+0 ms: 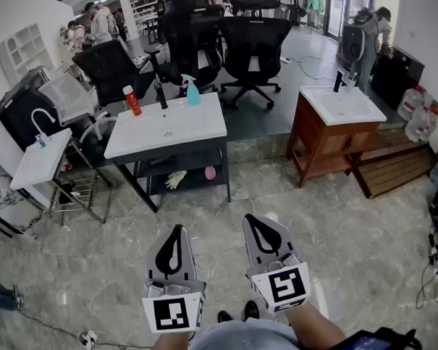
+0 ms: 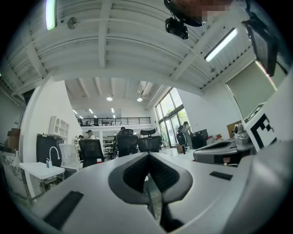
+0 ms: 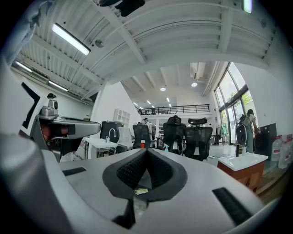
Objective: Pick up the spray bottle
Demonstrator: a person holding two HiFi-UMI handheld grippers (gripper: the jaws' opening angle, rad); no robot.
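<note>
Far ahead of the grey left hand-held gripper, a teal spray bottle and red bottle top the white desk.

3 white-topped sink stands, 2 black taps, 1 pale curved tap, 1 teal plastic spray bottle, 1 red white-capped bottle.

Bright ceiling strips, sharp, fisheye-warped edges
</note>
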